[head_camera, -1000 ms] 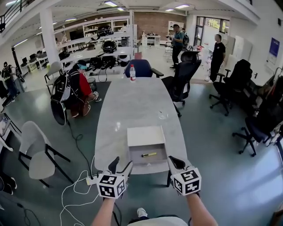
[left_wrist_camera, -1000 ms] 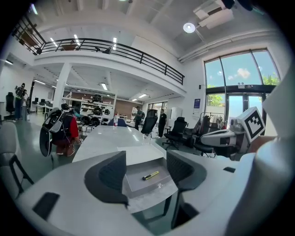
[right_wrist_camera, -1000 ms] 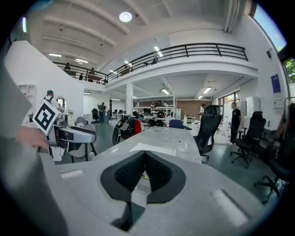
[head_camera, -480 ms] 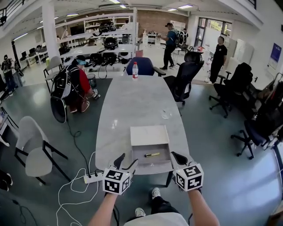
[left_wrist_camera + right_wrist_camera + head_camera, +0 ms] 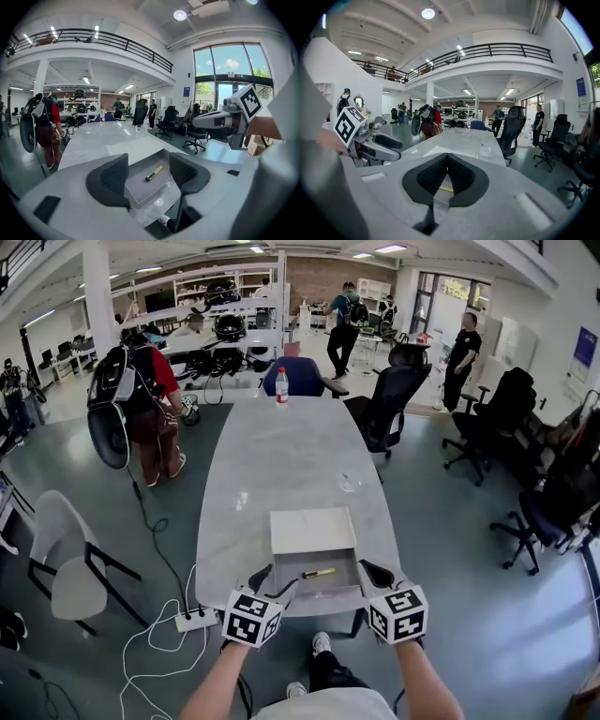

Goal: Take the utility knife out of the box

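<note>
A shallow grey box (image 5: 313, 589) lies open at the near end of the long table, its white lid (image 5: 312, 530) folded flat behind it. Inside lies the yellow and black utility knife (image 5: 319, 573), alone on the box floor. My left gripper (image 5: 274, 583) hovers at the box's near left corner, open and empty. In the left gripper view the utility knife (image 5: 153, 173) shows between the spread jaws of the left gripper (image 5: 147, 165). My right gripper (image 5: 377, 574) is at the box's near right corner. In the right gripper view the right gripper (image 5: 447, 161) is shut on nothing, with a sliver of the utility knife (image 5: 445, 189) below.
A water bottle (image 5: 279, 387) stands at the table's far end and a clear glass (image 5: 349, 484) near its right edge. Black office chairs (image 5: 389, 404) line the right side. A white chair (image 5: 66, 559) and a power strip (image 5: 195, 620) with cables are on the floor at left.
Both grippers have moved forward to the box's near edge, and the box now sits closer in view. The person with the backpack at left has stood up.
</note>
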`<state>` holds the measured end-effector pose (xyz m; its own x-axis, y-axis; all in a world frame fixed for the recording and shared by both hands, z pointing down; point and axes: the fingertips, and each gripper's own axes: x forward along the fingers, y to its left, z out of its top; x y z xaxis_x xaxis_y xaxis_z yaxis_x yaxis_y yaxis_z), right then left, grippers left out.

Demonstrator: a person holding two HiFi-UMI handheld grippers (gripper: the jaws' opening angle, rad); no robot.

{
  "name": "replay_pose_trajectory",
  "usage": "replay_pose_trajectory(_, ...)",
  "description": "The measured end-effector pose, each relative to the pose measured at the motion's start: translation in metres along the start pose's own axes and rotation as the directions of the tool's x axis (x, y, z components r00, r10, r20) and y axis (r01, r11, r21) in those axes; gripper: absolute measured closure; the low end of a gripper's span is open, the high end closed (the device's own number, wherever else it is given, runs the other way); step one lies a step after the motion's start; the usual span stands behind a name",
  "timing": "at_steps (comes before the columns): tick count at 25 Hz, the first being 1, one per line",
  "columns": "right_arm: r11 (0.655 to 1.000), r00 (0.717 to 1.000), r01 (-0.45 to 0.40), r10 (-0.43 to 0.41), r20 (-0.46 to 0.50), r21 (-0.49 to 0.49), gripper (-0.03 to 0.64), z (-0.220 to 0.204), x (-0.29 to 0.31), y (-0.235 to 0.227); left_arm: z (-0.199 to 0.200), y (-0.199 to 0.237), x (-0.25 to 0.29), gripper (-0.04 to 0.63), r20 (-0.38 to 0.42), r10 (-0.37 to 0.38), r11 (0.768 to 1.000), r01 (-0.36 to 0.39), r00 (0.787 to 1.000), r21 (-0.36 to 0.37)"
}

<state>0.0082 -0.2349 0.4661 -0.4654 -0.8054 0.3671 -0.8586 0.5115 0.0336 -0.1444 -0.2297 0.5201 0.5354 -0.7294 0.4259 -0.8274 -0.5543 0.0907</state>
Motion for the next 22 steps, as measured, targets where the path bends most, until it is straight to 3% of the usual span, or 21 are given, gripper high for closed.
replay_pose_trajectory(11,1.0,1.0,-0.001,0.002,-0.012,0.031,0.612,-0.007,0.025,-0.03,-0.01,-0.009,0.062,0.347,-0.174,-0.071,0.978,0.102,0.982,0.181)
replay_pose_trajectory(22,0.999,0.999,-0.01,0.012,-0.037,0.049,0.612,-0.014,0.056,-0.06,-0.041,-0.022,0.115,0.347,-0.397,-0.118,0.913,0.257,0.91,0.318)
